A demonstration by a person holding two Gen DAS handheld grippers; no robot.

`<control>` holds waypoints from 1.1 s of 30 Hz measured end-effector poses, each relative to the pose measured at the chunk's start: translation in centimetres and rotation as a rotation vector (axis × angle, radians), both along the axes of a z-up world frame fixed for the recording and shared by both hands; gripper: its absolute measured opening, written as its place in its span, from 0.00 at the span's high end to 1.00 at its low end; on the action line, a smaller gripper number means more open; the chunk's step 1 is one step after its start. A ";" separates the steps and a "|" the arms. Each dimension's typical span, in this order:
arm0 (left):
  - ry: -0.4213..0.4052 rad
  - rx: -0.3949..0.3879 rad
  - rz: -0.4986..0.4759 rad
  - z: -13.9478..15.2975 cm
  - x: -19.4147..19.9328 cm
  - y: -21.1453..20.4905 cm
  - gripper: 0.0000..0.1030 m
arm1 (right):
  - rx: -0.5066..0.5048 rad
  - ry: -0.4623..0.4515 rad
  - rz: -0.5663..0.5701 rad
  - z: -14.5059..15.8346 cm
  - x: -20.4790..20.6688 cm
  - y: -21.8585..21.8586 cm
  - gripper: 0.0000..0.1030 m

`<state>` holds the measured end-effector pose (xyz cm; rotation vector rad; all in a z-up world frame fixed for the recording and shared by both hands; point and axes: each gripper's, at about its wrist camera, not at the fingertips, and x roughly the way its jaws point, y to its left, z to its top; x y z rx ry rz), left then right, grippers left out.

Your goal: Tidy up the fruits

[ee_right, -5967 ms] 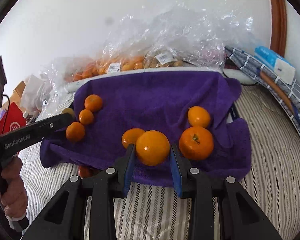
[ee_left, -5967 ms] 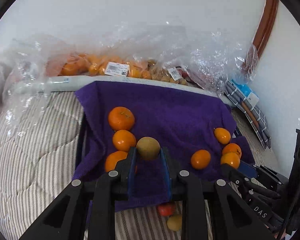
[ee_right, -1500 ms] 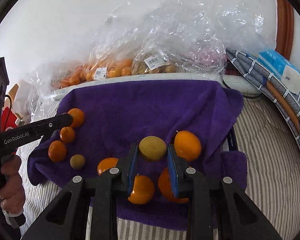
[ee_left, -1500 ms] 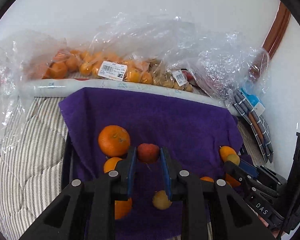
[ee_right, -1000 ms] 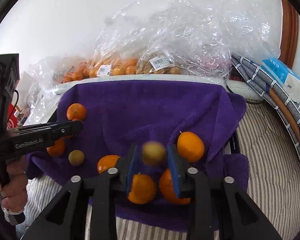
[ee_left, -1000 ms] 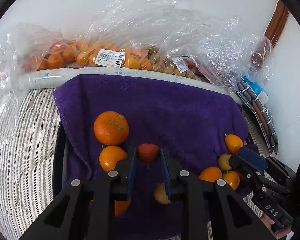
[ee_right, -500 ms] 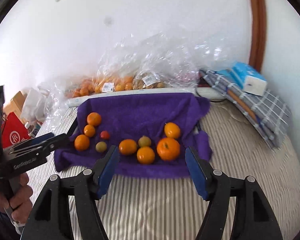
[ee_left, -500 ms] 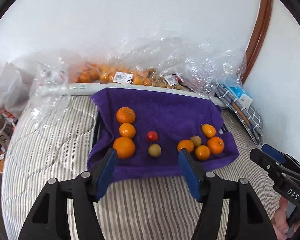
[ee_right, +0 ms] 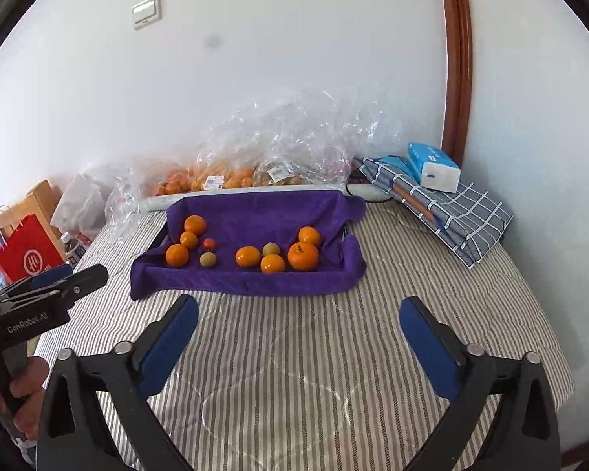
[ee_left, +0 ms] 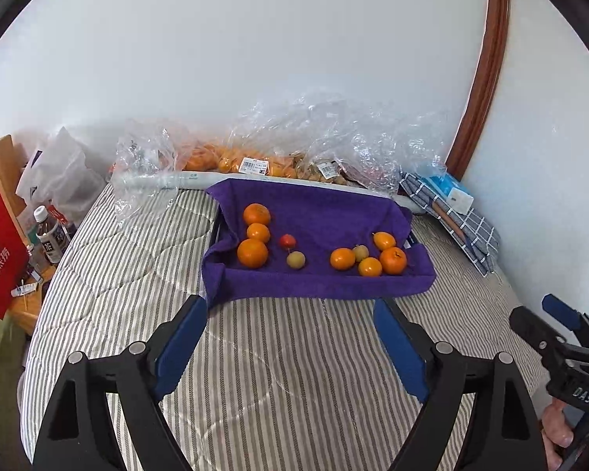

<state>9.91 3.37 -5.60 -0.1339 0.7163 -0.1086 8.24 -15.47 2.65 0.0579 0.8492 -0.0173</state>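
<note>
two grippers, left gripper (ee_left: 290, 337) and right gripper (ee_right: 298, 333), jaws just opening, now wide and empty; red fruit (ee_left: 288, 241) and yellow fruit (ee_right: 271, 249) released onto purple towel (ee_left: 326, 212), 12 o'clock.

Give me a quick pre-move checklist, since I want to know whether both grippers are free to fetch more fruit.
1. Left gripper empty: ok, jaws just opened, nothing between them.
2. Right gripper empty: ok, jaws just opened, nothing between them.
3. Fruit resting on the purple towel: ok, two clusters.
4. Red fruit sorted with its kind: not ok, it sits beside a yellow-green fruit.
5. Fruit left in the plastic bags: ok, orange fruit visible.
6. Grippers apart from each other: ok.
</note>
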 end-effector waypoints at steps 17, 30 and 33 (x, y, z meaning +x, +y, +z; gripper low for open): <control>-0.041 0.023 0.015 1.3 -2.4 -0.1 0.16 | 0.009 -0.003 -0.020 0.6 -2.1 0.1 0.01; -0.045 0.036 0.015 1.9 -2.8 -0.1 0.16 | 0.007 -0.015 -0.032 0.9 -2.4 -0.2 0.01; -0.045 0.039 0.014 2.0 -2.9 -0.2 0.16 | 0.004 -0.015 -0.032 1.0 -2.5 -0.2 0.01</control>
